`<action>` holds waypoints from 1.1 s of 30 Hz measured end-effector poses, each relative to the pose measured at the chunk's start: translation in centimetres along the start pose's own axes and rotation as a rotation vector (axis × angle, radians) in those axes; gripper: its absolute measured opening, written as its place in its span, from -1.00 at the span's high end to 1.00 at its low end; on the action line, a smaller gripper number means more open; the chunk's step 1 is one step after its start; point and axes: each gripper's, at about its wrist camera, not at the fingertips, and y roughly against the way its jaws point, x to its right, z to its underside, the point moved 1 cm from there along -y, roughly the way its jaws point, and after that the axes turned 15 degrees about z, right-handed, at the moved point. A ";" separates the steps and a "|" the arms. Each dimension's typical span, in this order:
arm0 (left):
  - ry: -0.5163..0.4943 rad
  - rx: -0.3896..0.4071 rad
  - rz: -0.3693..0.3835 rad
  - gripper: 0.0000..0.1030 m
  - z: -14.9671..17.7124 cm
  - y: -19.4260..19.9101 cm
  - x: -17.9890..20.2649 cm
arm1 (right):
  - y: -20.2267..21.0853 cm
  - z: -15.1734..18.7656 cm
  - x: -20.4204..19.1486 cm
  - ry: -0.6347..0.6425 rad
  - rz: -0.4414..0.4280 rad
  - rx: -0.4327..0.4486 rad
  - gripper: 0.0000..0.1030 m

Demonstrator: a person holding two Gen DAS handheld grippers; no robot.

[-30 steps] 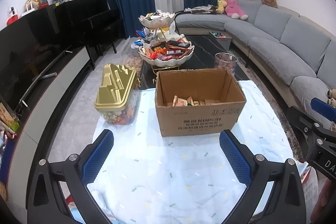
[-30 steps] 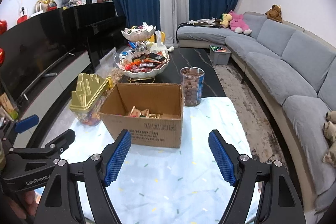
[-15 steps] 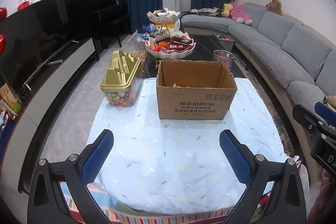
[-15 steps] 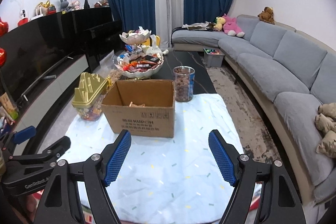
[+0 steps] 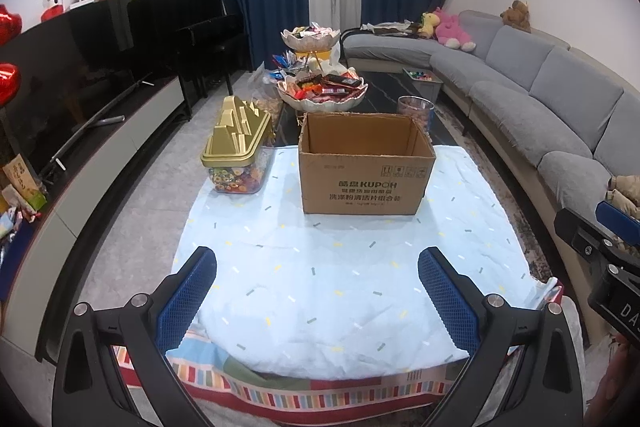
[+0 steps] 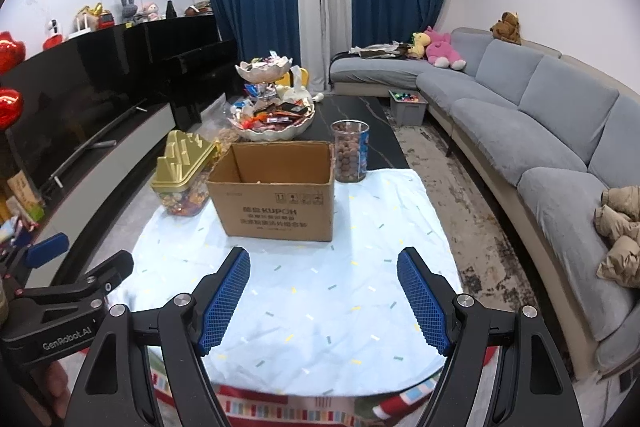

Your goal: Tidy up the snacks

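Observation:
An open cardboard box [image 5: 366, 165] stands on a table under a light blue cloth [image 5: 340, 267]; it also shows in the right wrist view [image 6: 276, 197]. A gold-lidded candy tub [image 5: 238, 151] stands left of it, also in the right wrist view [image 6: 182, 175]. A clear jar of brown snacks [image 6: 350, 151] stands behind the box on the right. A two-tier bowl stand of snacks [image 5: 322, 87] is farther back. My left gripper [image 5: 318, 301] and right gripper [image 6: 322, 297] are both open and empty, held back over the table's near edge.
A grey sofa [image 6: 540, 131] runs along the right. A black TV unit and piano [image 5: 120, 67] line the left wall. The right gripper's body [image 5: 600, 255] shows at the left view's right edge. A small bin [image 6: 408, 105] sits on the floor.
Both grippers have pulled back and lowered away from the box; the box and tub look farther off and the box's inside is out of sight. Jaws stayed open.

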 end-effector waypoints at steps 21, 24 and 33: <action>0.025 0.023 -0.015 -0.99 2.6 3.1 -0.2 | 2.8 1.3 -0.2 -0.006 0.002 0.043 -0.49; 0.023 0.020 -0.014 -0.99 2.5 3.1 -0.2 | 2.8 1.2 -0.2 -0.006 0.001 0.041 -0.49; 0.023 0.021 -0.015 -0.99 2.5 3.0 -0.3 | 2.8 1.2 0.0 -0.010 0.000 0.039 -0.49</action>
